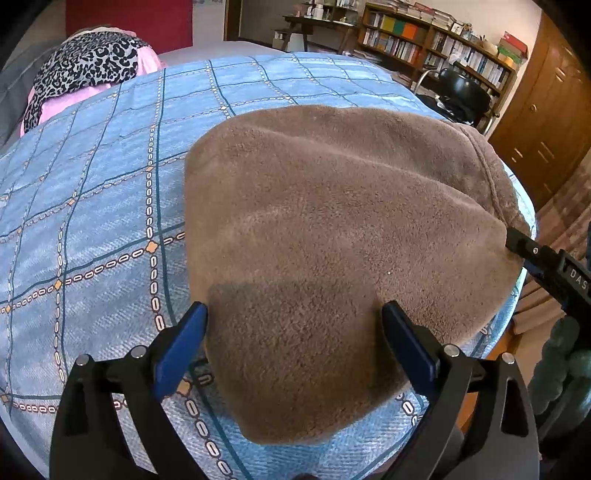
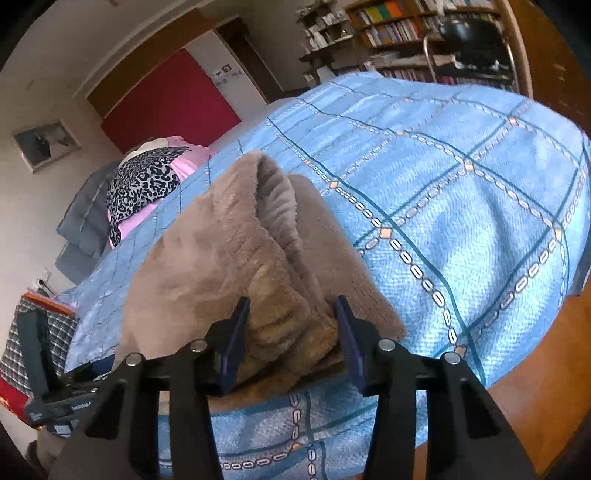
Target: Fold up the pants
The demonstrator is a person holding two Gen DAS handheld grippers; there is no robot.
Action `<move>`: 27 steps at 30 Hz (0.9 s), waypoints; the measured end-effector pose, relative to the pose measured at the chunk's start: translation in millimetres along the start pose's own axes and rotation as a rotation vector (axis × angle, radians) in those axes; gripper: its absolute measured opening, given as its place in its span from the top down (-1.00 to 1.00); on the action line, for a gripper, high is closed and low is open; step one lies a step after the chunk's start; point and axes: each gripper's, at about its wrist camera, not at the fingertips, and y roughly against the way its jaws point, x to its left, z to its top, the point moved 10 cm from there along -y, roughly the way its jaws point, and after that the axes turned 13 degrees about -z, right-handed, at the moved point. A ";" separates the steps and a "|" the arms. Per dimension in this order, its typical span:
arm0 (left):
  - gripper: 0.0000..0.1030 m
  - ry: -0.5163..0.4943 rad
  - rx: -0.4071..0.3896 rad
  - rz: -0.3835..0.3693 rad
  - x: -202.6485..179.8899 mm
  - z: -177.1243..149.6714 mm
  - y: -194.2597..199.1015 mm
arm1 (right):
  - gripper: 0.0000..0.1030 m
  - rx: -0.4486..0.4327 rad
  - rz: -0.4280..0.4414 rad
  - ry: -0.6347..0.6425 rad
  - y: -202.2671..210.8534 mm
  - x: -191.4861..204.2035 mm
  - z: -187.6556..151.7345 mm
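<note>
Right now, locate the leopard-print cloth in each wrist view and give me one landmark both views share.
Left wrist view: the leopard-print cloth is at the upper left, draped over pink fabric at the far end of the blue bedspread.
Right wrist view: the cloth is left of centre, beyond the brown pants.
Shared landmark: the red panel on the wall behind it.

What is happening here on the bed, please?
A person is folding brown fleece pants on a bed with a blue checked bedspread, using a two-finger gripper in each hand. The pants lie as a compact folded bundle near the bed's edge. The left gripper is open above the cloth, not pinching it. The right gripper has a bunched edge of the pants between its blue fingers; whether it clamps the cloth I cannot tell.
</note>
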 end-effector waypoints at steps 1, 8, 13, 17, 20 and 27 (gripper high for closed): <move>-0.86 0.003 0.001 -0.003 0.3 0.1 -0.1 | 0.16 -0.002 -0.002 0.004 0.9 -0.1 -0.2; -0.90 0.001 -0.003 0.005 2.6 0.8 -3.3 | -0.03 0.066 0.063 -0.069 -10.0 -5.4 -2.3; -0.90 0.010 -0.024 -0.012 -3.8 8.8 3.2 | 0.53 -0.032 0.095 -0.039 17.5 8.0 16.2; -0.90 -0.035 -0.086 -0.049 -25.5 25.0 16.1 | 0.60 -0.127 0.061 0.029 48.9 10.0 34.2; -0.90 -0.129 -0.046 0.002 -36.8 20.3 -1.8 | 0.60 -0.061 -0.020 0.059 20.6 -5.6 18.2; -0.94 -0.144 -0.042 0.004 -31.4 5.5 -18.6 | 0.04 -0.143 -0.087 0.088 31.7 -7.4 26.7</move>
